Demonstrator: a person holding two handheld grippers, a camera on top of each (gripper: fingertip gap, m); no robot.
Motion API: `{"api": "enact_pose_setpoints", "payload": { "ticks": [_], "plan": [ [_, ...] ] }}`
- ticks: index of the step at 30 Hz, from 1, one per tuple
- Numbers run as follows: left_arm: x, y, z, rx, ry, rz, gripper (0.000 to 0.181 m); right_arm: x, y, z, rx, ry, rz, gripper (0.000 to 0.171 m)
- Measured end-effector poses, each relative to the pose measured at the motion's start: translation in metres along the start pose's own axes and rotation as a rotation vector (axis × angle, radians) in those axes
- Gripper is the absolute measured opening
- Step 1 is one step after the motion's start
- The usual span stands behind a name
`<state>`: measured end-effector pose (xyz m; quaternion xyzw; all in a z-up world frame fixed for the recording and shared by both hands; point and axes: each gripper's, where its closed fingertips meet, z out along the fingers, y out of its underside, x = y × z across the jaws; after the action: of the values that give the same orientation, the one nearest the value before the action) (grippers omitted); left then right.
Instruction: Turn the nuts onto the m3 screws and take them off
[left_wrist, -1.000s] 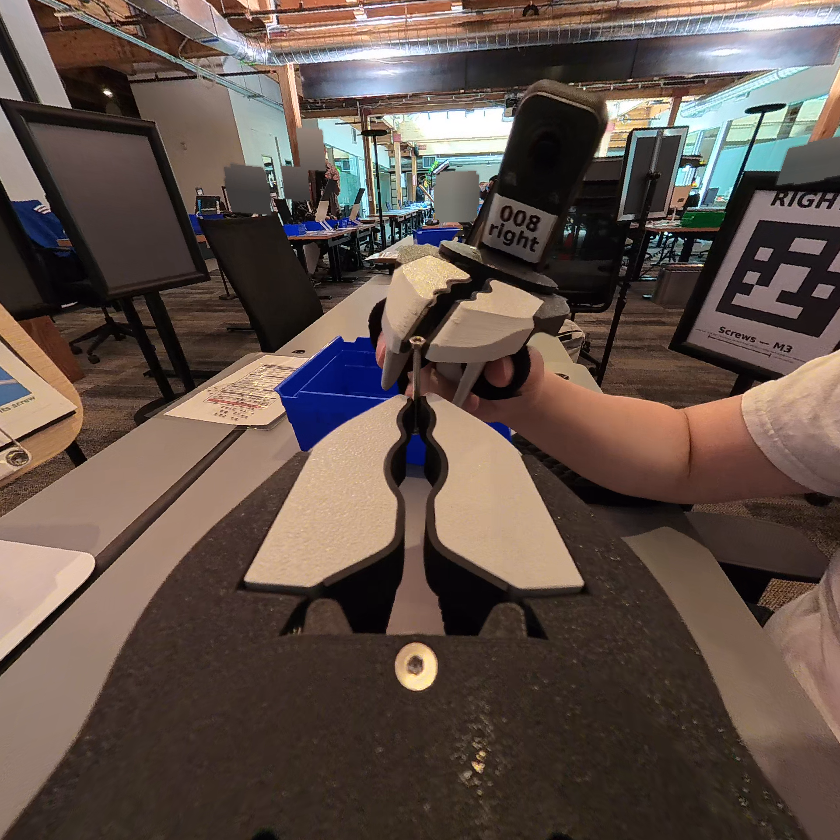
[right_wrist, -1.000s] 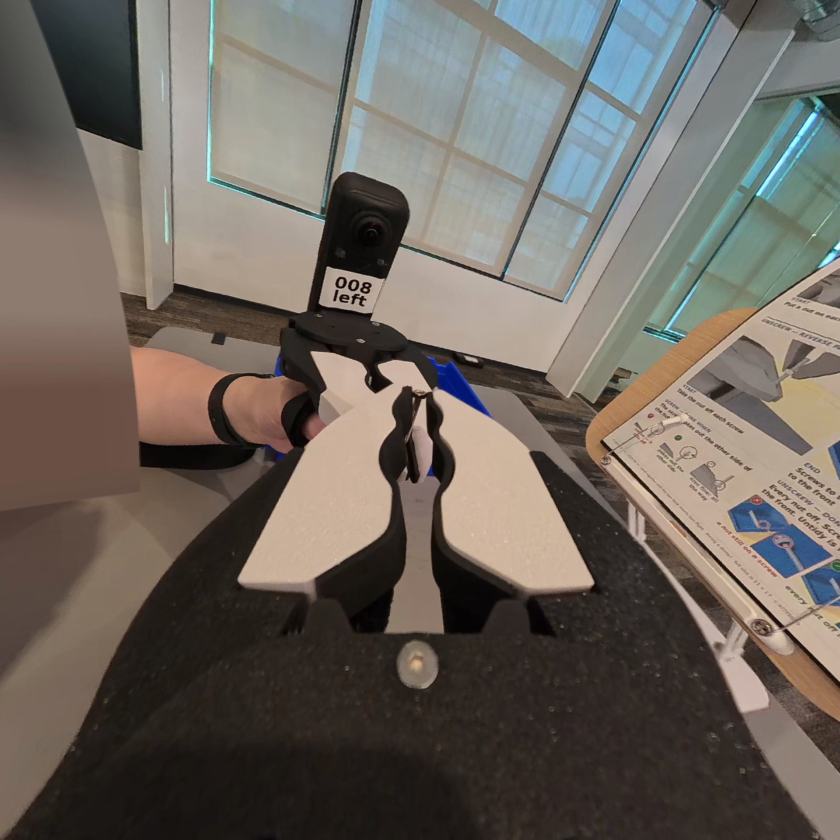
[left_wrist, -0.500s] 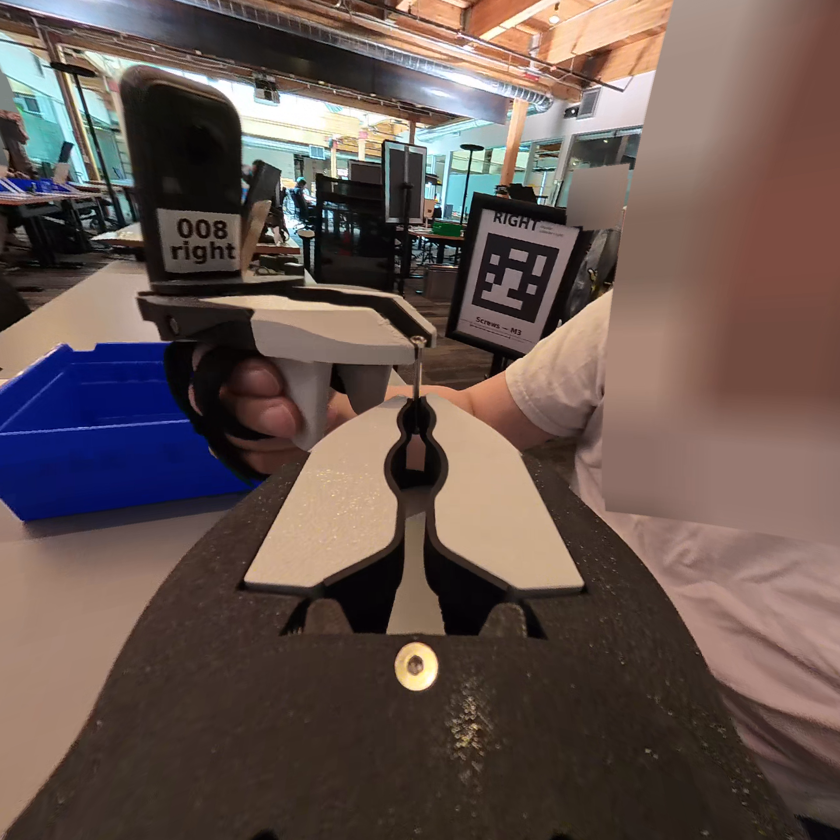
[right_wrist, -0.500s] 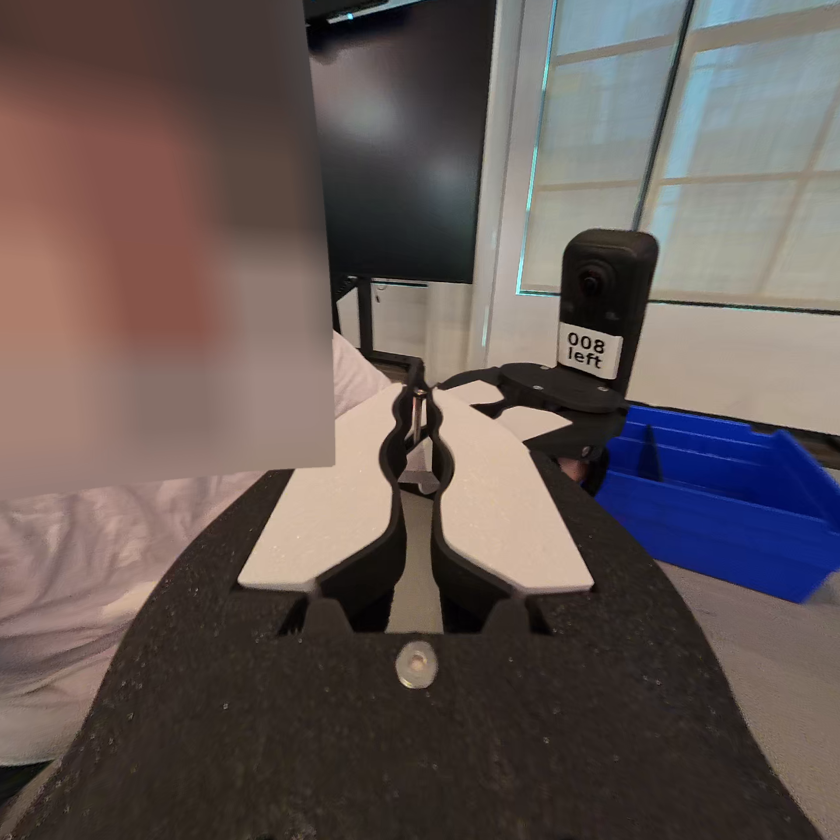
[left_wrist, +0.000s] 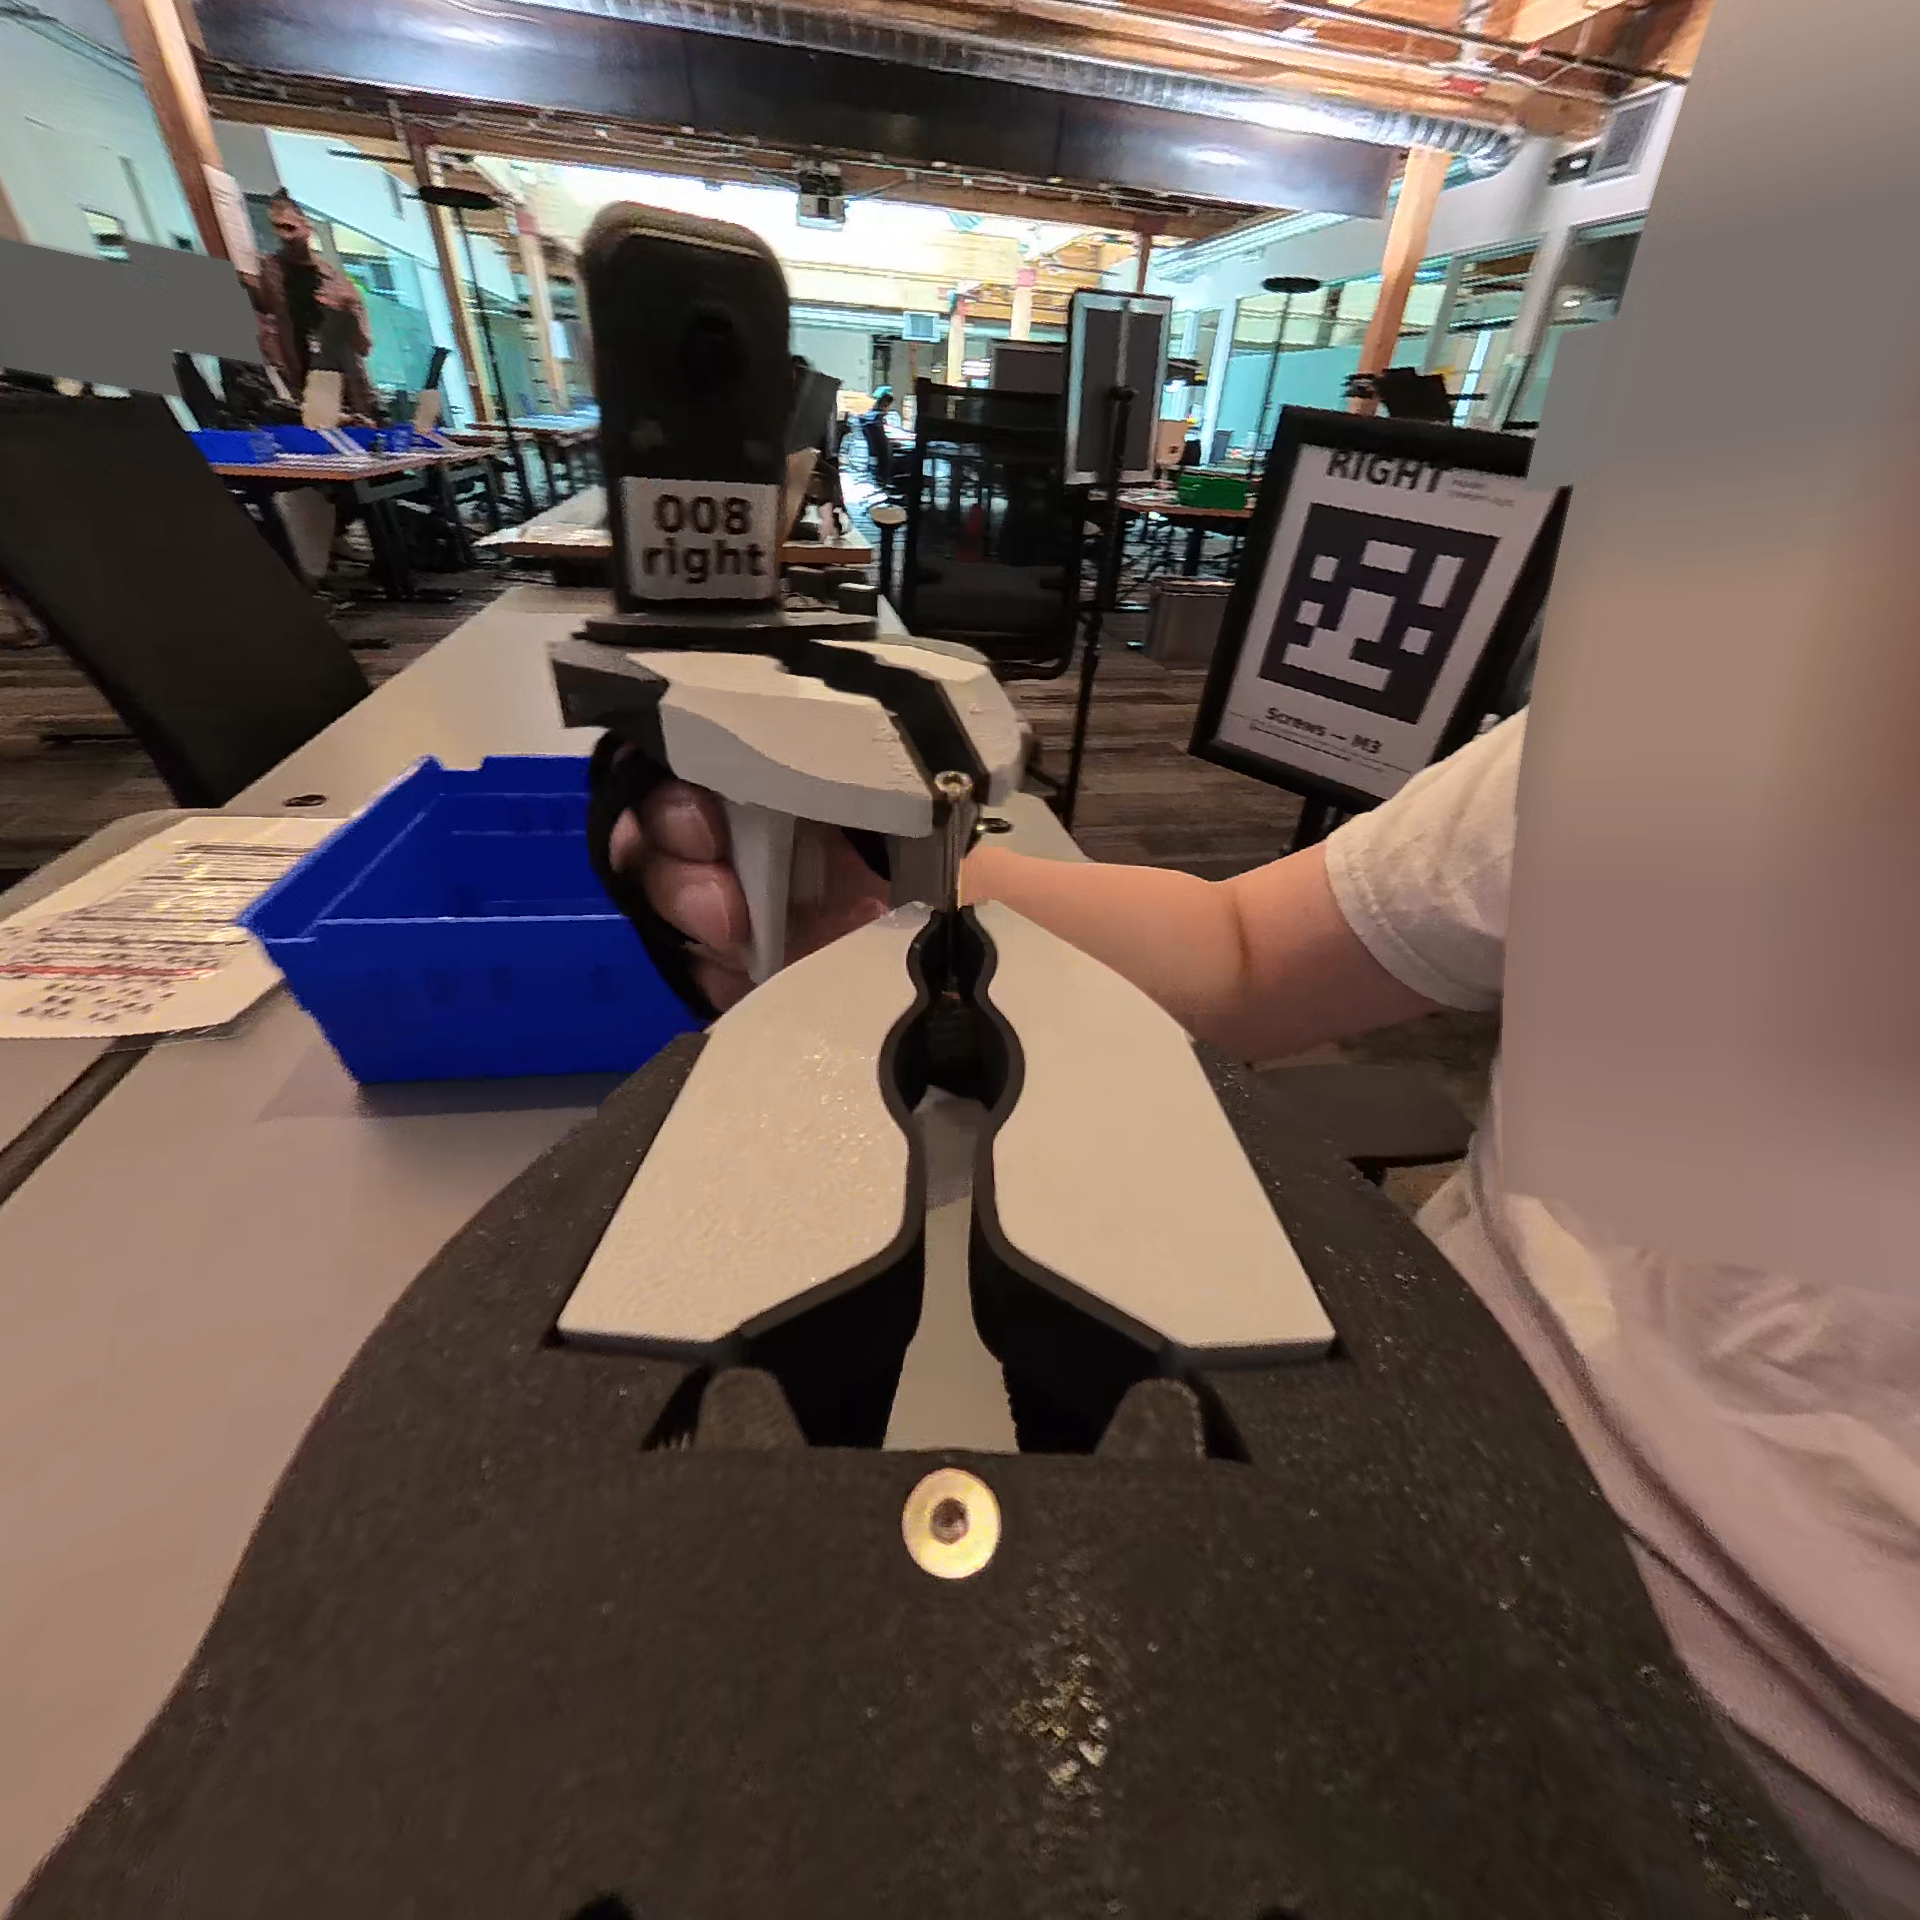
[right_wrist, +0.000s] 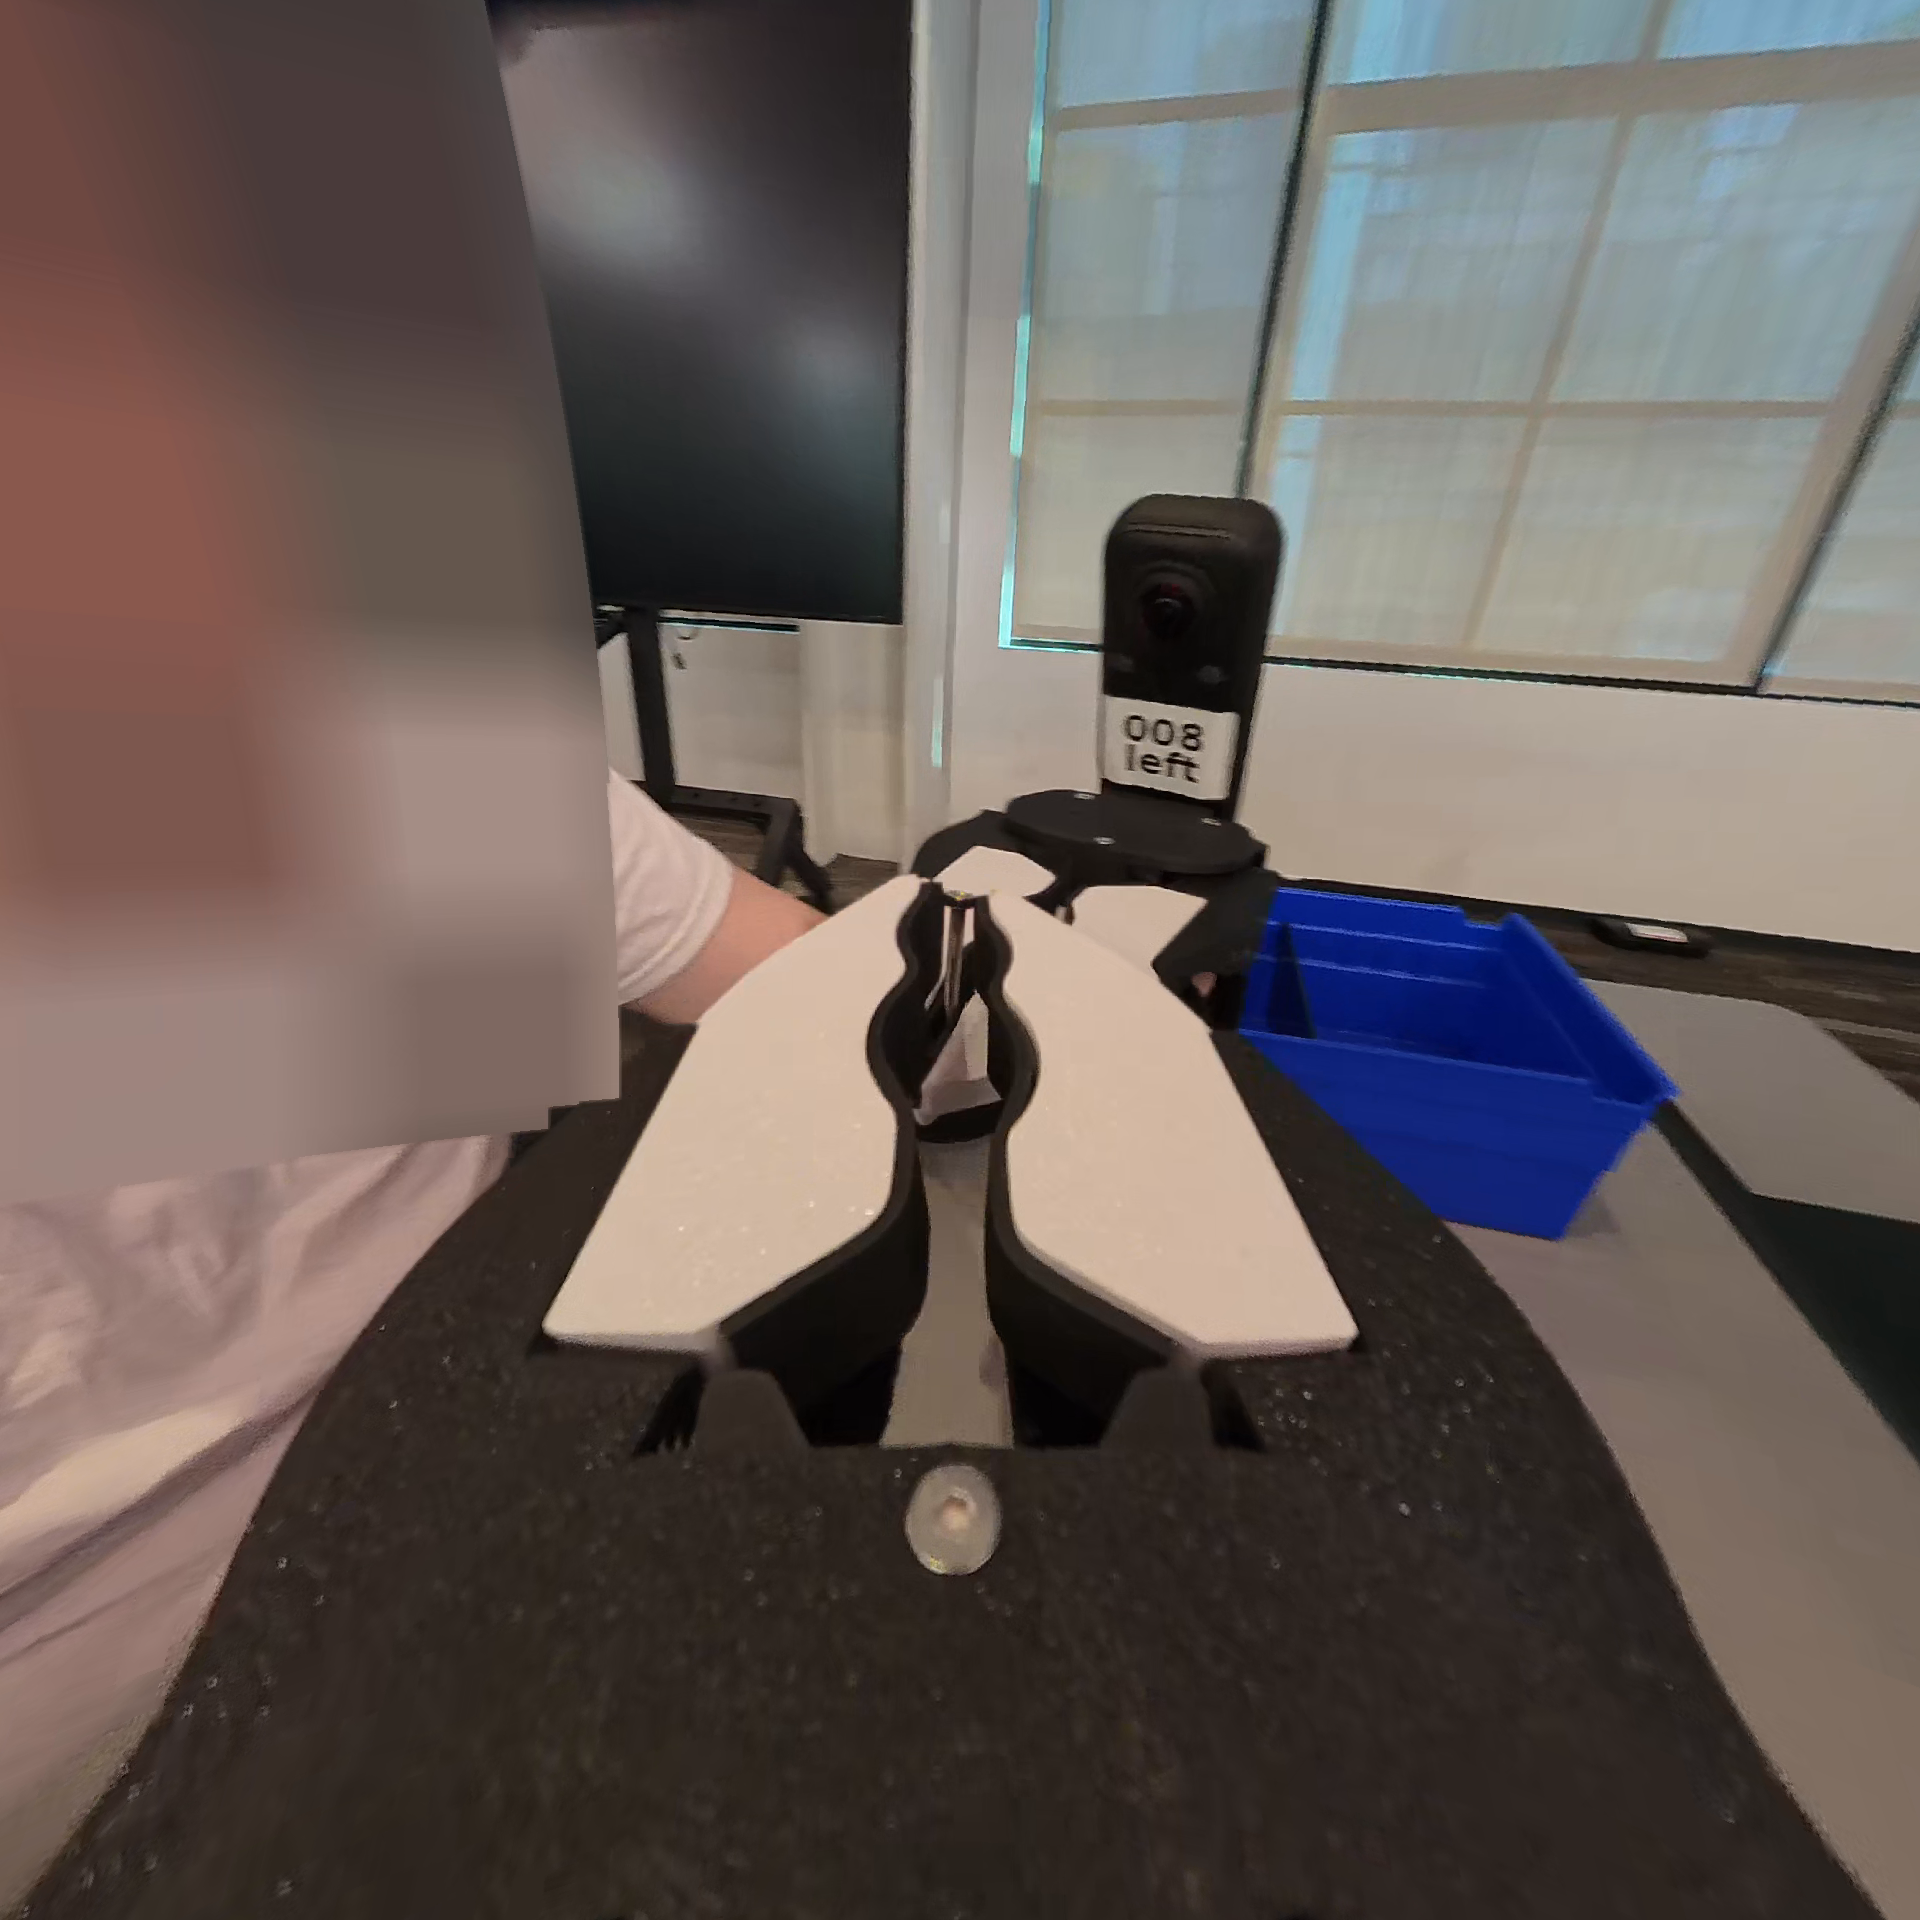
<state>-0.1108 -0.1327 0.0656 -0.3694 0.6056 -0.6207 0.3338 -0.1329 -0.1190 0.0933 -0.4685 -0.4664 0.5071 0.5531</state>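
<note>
Steel screw (left_wrist: 951, 844): held upright in the air between both tools, its head up at the right gripper's tips and its lower shank at the left gripper's tips.
Left gripper (left_wrist: 948, 925): jaws closed on the lower end of the screw; whether a nut sits there is hidden in the dark notch.
Right gripper (right_wrist: 958, 906): jaws closed on the head end of the screw.
Reason for hold: likely one tool steadies while the other turns, so the thread can run.
Blue bin (left_wrist: 468, 914): on the grey table (left_wrist: 156, 1299) just beside the grippers; the compartments in view look bare.
Paper sheet (left_wrist: 114, 925): flat, left of the bin.
</note>
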Motion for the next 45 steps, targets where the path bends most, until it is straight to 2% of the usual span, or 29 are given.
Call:
{"api": "enact_pose_setpoints", "payload": {
  "ticks": [7,12,15,18,29,42,45],
  "plan": [
    [-0.026,-0.004,-0.012,0.004,-0.181,0.02,0.002,0.028,-0.001,0.001,-0.032,0.249,-0.112,0.005],
    [-0.038,-0.004,-0.017,-0.004,-0.269,0.03,0.002,0.04,0.001,0.001,-0.074,0.356,-0.142,0.006],
    [-0.038,-0.004,-0.017,0.0,-0.265,0.023,0.001,0.04,0.001,0.0,-0.073,0.352,-0.135,0.006],
    [-0.038,-0.005,-0.017,0.005,-0.262,0.021,0.001,0.04,-0.002,-0.003,-0.058,0.36,-0.143,0.019],
    [-0.039,-0.004,-0.016,-0.014,-0.295,0.057,0.001,0.036,-0.007,-0.004,-0.113,0.412,-0.289,0.012],
    [-0.035,-0.002,-0.012,-0.027,-0.276,0.06,0.001,0.035,-0.003,-0.004,-0.11,0.372,-0.241,0.011],
    [-0.035,-0.002,-0.011,-0.028,-0.275,0.061,0.001,0.032,-0.002,-0.003,-0.111,0.349,-0.23,0.007]
  ]
}}
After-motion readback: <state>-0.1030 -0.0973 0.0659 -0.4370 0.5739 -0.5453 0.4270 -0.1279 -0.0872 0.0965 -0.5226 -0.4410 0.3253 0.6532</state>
